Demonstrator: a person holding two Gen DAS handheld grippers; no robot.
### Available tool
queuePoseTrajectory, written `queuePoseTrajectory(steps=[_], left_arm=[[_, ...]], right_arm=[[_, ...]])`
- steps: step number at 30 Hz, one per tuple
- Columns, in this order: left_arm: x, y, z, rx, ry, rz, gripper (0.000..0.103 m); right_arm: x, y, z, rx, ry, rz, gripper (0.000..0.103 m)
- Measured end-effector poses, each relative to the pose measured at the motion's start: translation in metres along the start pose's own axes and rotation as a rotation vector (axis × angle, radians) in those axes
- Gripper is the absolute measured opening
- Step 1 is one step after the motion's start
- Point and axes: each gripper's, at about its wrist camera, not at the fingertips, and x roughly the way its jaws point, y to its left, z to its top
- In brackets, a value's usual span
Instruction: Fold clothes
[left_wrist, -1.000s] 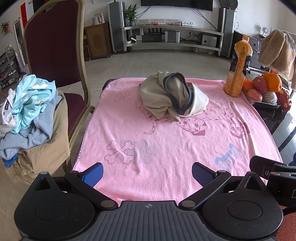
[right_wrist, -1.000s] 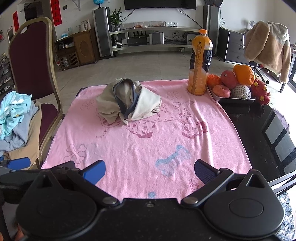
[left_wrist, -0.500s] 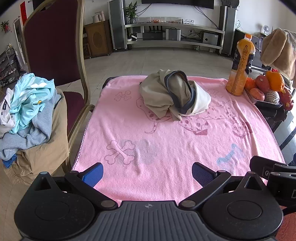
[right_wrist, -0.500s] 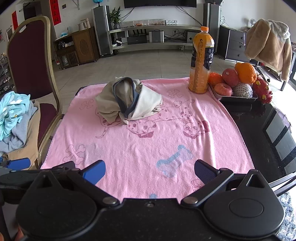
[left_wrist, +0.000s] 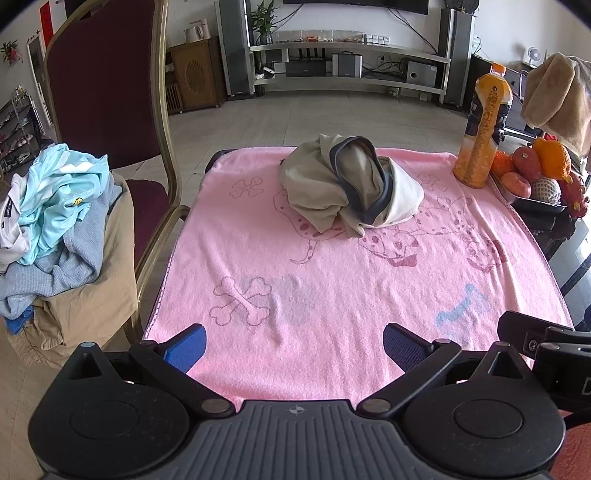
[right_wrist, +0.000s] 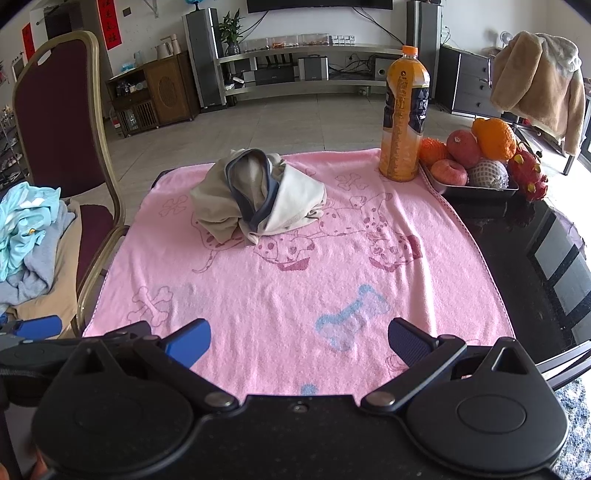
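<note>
Hovering at the worktop's near edge, left tongs (left_wrist: 291, 345) and right tongs (right_wrist: 299, 341) both spread apart and empty, readying to reach the crumpled beige garment (left_wrist: 351, 192) near the far edge.

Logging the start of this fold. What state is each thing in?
beige garment: crumpled, unfolded, on the towel
pink towel: spread flat
juice bottle: upright, capped
clothes pile: heaped, unfolded, on the chair
left claw: open, empty
right claw: open, empty

I'm seeing a pink towel (left_wrist: 332, 280) covering the table (right_wrist: 517, 236), with a crumpled garment (left_wrist: 351, 188), bottle (right_wrist: 404, 122) and fruit tray (right_wrist: 476, 190) sitting on top.
</note>
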Motion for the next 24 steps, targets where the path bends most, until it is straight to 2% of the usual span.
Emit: queuePoseTrajectory(steps=[24], left_arm=[[0.0007, 0.0002, -0.0008, -0.006, 0.007, 0.010, 0.102]], right_arm=[[0.0014, -0.0003, -0.0005, 0.002, 0.007, 0.000, 0.103]])
